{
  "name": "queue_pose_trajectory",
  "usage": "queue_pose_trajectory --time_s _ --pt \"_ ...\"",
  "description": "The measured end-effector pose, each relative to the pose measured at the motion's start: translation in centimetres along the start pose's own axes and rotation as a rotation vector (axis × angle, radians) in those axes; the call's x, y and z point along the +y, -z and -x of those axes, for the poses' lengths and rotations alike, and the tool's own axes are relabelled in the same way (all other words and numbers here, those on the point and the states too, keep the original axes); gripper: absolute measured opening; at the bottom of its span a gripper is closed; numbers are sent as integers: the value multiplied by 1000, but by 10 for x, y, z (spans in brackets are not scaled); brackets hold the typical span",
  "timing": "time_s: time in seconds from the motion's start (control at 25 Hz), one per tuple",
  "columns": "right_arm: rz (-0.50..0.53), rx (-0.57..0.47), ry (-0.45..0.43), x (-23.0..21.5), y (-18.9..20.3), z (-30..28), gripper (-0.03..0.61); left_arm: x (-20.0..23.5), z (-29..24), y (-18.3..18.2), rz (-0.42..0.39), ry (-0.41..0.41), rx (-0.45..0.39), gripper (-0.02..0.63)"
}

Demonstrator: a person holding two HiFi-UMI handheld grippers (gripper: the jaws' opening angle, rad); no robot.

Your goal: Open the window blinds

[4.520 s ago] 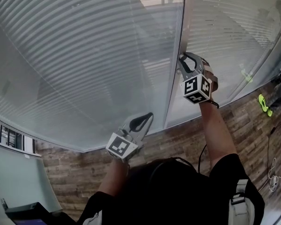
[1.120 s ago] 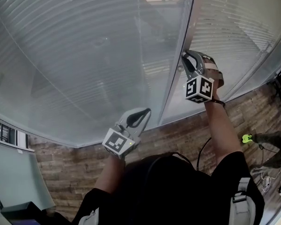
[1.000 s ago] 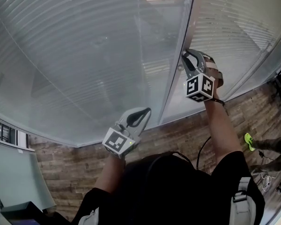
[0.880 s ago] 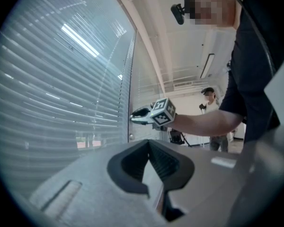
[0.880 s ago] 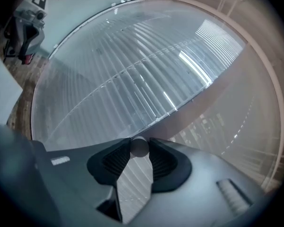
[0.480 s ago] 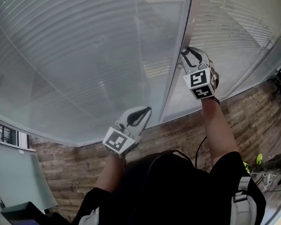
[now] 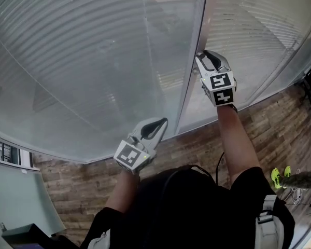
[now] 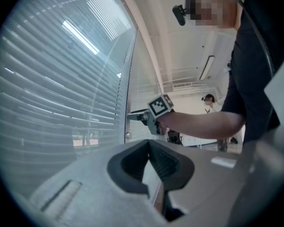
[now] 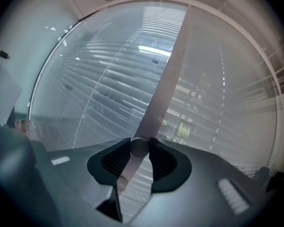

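Head view looks down on both my arms raised toward the window blinds (image 7: 93,61), whose thin slats run across two glass panes parted by a pale upright frame post (image 7: 191,82). My right gripper (image 7: 201,60) is up against that post, its marker cube facing the camera. Right gripper view settles what it has: a small round knob (image 9: 139,147) standing out from the post sits between the two dark pads, and both press on its sides, so this gripper is clenched on the knob. Past the pads, the slats lie apart enough that daylight and a patch of green show between them. My left gripper (image 7: 162,123) hangs lower and to the left, near the bottom edge of the left pane; whether it touches the glass I cannot tell. Left gripper view shows its jaws brought together at the tips with nothing between them. Below the window lies a wood plank floor (image 7: 207,144).
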State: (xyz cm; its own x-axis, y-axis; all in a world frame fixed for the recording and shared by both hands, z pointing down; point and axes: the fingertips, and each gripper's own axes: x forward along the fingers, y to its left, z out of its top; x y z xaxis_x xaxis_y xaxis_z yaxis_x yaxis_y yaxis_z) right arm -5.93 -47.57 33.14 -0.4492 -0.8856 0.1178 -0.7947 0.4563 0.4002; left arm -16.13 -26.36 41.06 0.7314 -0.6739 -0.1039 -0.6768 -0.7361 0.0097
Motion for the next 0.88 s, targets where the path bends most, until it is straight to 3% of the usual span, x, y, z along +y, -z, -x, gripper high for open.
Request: queue_pose_trajectory --time_s 0.32,0.56,0.88 --pt "-138 -16 1 -5 6 0 127 -1 2 1 6 5 26 5" --pt "-204 -37 -2 -6 6 0 127 2 2 5 -20 10 -4 5" --pt "-552 -116 -32 -11 5 3 127 -1 1 5 -2 15 1 5"
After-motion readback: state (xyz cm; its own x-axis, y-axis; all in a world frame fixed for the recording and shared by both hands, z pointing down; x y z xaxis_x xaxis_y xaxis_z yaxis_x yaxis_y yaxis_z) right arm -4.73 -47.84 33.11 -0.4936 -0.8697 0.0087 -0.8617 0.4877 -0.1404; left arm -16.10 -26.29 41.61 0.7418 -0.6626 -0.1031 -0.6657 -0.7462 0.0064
